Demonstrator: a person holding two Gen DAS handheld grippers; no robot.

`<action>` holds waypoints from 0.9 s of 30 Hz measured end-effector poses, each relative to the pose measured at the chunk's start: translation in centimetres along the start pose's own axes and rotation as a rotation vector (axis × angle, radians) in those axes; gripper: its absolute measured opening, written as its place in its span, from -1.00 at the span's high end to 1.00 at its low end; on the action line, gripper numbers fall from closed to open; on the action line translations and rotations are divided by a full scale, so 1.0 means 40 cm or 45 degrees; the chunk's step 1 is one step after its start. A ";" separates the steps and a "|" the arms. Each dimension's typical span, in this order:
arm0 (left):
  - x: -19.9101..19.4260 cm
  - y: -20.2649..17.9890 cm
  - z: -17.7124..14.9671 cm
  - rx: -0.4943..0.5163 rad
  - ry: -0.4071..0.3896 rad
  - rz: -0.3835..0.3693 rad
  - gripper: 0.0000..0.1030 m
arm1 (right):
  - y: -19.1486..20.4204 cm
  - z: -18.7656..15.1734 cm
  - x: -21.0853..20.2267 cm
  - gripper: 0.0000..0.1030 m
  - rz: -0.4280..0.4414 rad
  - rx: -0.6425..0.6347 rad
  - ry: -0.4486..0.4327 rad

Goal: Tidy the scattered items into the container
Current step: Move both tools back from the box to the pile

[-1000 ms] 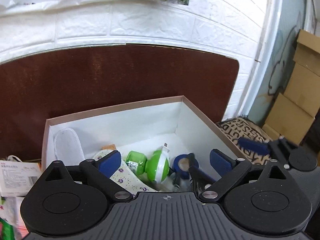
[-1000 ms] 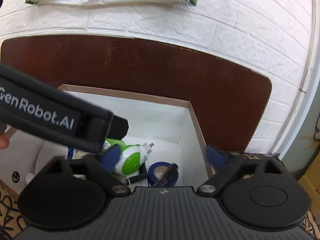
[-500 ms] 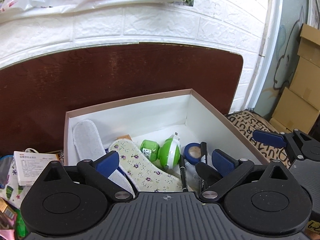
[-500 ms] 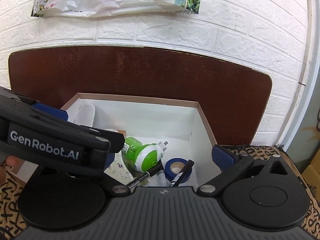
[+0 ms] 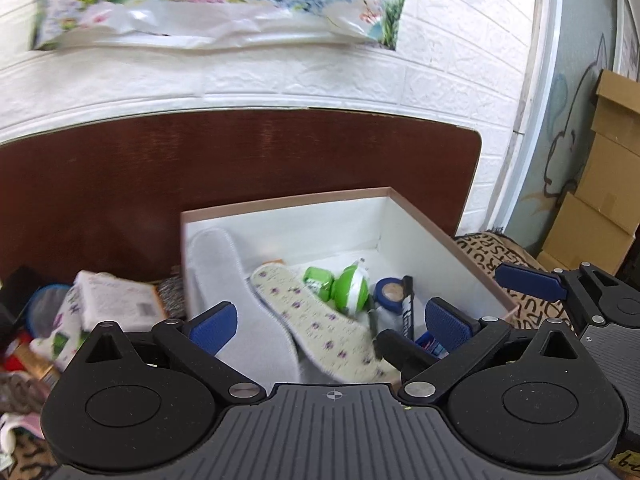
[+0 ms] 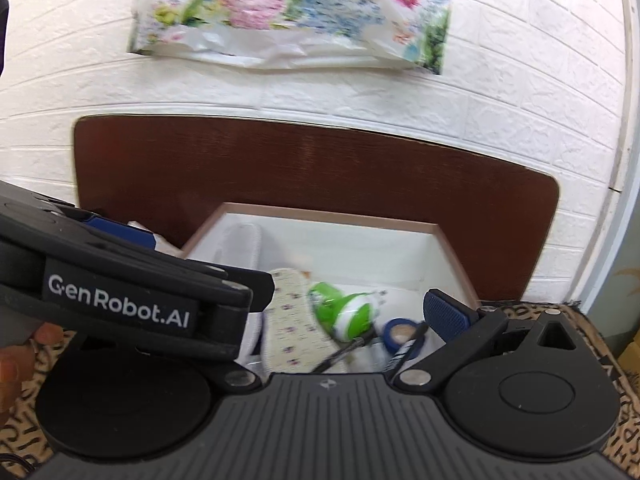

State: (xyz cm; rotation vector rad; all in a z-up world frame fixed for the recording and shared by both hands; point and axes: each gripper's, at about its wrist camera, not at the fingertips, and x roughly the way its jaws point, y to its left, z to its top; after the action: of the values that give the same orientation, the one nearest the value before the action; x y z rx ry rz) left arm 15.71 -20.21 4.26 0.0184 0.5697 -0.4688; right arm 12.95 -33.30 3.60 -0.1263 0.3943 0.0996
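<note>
- Both claws are empty and spread wide right now: the left claw [image 5: 326, 322] has its blue pads apart with nothing between them, and the right claw [image 6: 348, 312] looks the same, though its left finger is hidden behind the other tool's body in its own view.
- The white open cardboard box with the pinkish-brown rim [image 5: 288, 205] already holds a fair bit: a plain white fabric insole [image 5: 224, 256] leaning on the left wall, a cream insole with a small purple flower print [image 5: 316, 320], a green-and-white round plug-in gadget [image 5: 348, 290], a blue roll of tape [image 5: 390, 290] and a black marker pen [image 5: 407, 312].
- What's left sits just left of the box: a white paper packet with an orange edge [image 5: 116, 300] on top of a blurry heap of mixed stuff [image 5: 36, 344]. I'd say that's the next target.
- My tip for the step: swing the left claw over, take the packet by its thin edge with the pads flat, and lift it well above the box rim before letting go. The pile looks loose, so a sloppy pinch could drag neighbours along.
- Drop it on the insoles, not the pen, so nothing rolls.
- Surface: a leopard-print cloth with black lettering [image 5: 492, 252] under the box, not a bare worktop; can't tell what's beneath.
- Room: a dark brown wooden board [image 6: 320, 168] against a white brick-pattern wall [image 6: 520, 92], a floral plastic sheet [image 6: 288, 12] above, brown cardboard cartons [image 5: 596, 200] stacked at right.
</note>
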 end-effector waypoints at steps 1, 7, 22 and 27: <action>-0.016 0.009 -0.013 -0.008 0.000 0.013 -1.00 | 0.013 -0.003 -0.010 -1.00 0.015 -0.001 -0.003; -0.109 0.080 -0.104 -0.083 0.001 0.075 -1.00 | 0.107 -0.036 -0.072 -1.00 0.123 0.007 -0.024; -0.259 0.293 -0.338 -0.240 0.062 0.247 -1.00 | 0.409 -0.155 -0.083 -1.00 0.373 -0.152 0.024; -0.272 0.367 -0.374 -0.306 0.083 0.278 -1.00 | 0.479 -0.168 -0.063 -1.00 0.432 -0.156 0.033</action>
State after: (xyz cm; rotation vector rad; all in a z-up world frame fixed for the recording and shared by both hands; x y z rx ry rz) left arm 6.31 -0.31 -4.32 -0.1328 0.6766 -0.1857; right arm 5.78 -15.50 -3.56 -0.1811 0.4331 0.4576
